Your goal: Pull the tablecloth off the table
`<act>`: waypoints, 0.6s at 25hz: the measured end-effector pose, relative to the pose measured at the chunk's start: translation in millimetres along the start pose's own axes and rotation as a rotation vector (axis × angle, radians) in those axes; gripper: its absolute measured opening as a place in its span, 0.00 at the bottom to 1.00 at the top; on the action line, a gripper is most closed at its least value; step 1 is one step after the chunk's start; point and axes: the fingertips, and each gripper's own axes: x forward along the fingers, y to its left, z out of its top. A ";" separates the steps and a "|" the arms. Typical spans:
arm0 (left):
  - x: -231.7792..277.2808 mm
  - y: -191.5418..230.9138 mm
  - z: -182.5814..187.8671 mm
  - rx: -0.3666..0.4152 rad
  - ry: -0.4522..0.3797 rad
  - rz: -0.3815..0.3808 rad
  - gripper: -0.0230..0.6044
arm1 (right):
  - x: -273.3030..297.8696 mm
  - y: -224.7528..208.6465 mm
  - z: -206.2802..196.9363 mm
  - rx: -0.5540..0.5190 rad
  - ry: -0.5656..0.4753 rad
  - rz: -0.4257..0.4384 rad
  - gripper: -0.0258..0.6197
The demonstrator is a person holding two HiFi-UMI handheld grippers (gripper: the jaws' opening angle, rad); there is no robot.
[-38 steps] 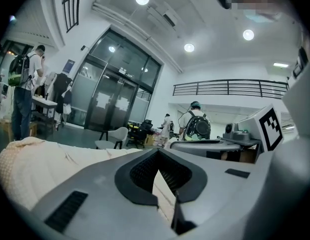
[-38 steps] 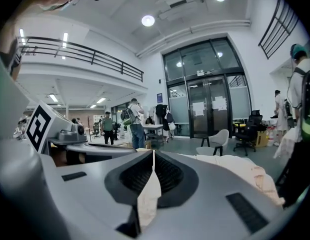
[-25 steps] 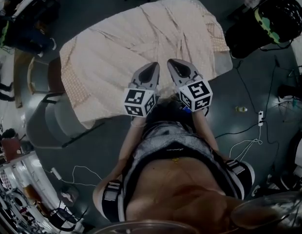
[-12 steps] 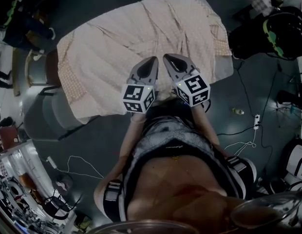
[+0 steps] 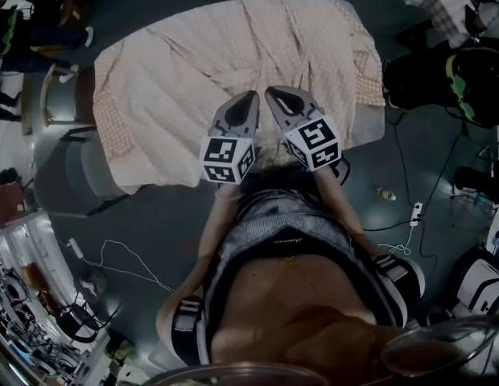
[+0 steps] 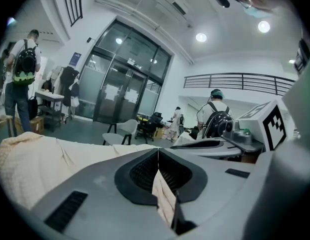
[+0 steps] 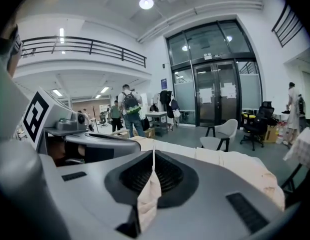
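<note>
A cream checked tablecloth (image 5: 193, 63) covers the table ahead of me, creased into long folds that run toward my hands. My left gripper (image 5: 249, 96) and right gripper (image 5: 270, 93) sit side by side over the cloth's near edge, each shut on a pinch of fabric. In the left gripper view a fold of the tablecloth (image 6: 164, 196) is pressed between the closed jaws. The right gripper view shows the same: a strip of tablecloth (image 7: 147, 196) hangs squeezed between its jaws, with the rest of the cloth (image 7: 235, 166) spread beyond.
A grey chair (image 5: 68, 179) stands at the table's left. Black bags (image 5: 443, 79) lie on the floor at the right. Cables and a power strip (image 5: 414, 211) trail on the floor near my right side. People with backpacks stand across the room.
The cloth's folds have tightened toward both grippers, and its far edge has shifted in the head view as the two grippers drew back together, still clamped on the fabric.
</note>
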 end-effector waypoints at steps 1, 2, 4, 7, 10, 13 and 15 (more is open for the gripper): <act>1.9 0.4 -2.5 -0.002 0.006 0.004 0.05 | 1.3 -1.9 -3.3 0.001 0.008 0.003 0.14; 3.7 1.0 -4.9 -0.004 0.013 0.009 0.05 | 2.7 -3.8 -6.6 0.001 0.016 0.005 0.14; 6.7 2.9 -9.9 -0.007 0.024 0.017 0.05 | 6.0 -7.1 -14.0 0.002 0.035 0.007 0.14; 9.0 6.3 -22.2 -0.029 0.048 0.028 0.05 | 10.0 -9.4 -28.1 0.004 0.071 0.012 0.14; 12.5 10.9 -34.9 -0.053 0.075 0.034 0.05 | 15.1 -12.3 -41.8 0.004 0.109 0.013 0.14; 15.0 15.6 -50.9 -0.063 0.117 0.043 0.05 | 20.2 -13.2 -58.2 0.003 0.156 0.015 0.14; 17.2 18.3 -62.4 -0.079 0.147 0.043 0.05 | 23.7 -13.4 -70.3 0.000 0.190 0.018 0.14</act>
